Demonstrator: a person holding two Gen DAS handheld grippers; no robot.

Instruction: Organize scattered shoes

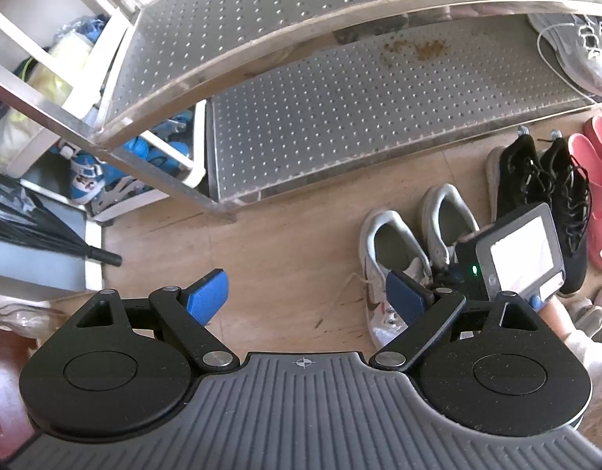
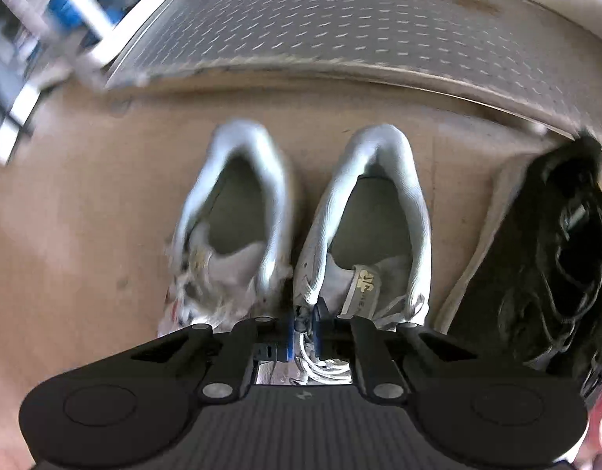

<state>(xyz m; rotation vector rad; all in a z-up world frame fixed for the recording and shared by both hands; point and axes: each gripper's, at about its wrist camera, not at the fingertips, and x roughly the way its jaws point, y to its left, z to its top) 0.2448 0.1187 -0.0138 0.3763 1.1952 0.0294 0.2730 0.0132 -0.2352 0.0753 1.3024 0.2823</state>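
Stood over a light wooden floor (image 1: pixel 285 258): a two-tier steel shoe rack with perforated shelves (image 1: pixel 340 125), largest thing in view, its lower shelf bare but for rust-coloured stains and a pale grey laced sneaker (image 1: pixel 575 51) at the far right end. Lined up on the floor in front of the rack, heels toward it: a pair of white-and-silver sneakers (image 2: pixel 363 215), then a pair of black lace-up sneakers (image 1: pixel 552 196) just beside them, then pink rubber slides (image 1: pixel 599 180) at the right edge. Off to the left, a white cubby unit stuffed with blue-and-white skates and yellowish bags (image 1: pixel 85 172), apart from the row. Right gripper (image 2: pixel 303 327) shut tight on the white laces (image 2: pixel 320 368) of the right-hand white sneaker, near its tongue, with heavy motion blur across that view. Left gripper (image 1: pixel 305 297) spread wide and holding nothing, hovering low over the floor just left of the white pair. Judged from the layout: three pairs already side by side in a tidy row, one shoe on the shelf, and the white pair in hand. Either being set into the row or being lifted toward the shelf; not settled by the pictures. More pale footwear barely visible at the lower right edge, too cropped to judge.
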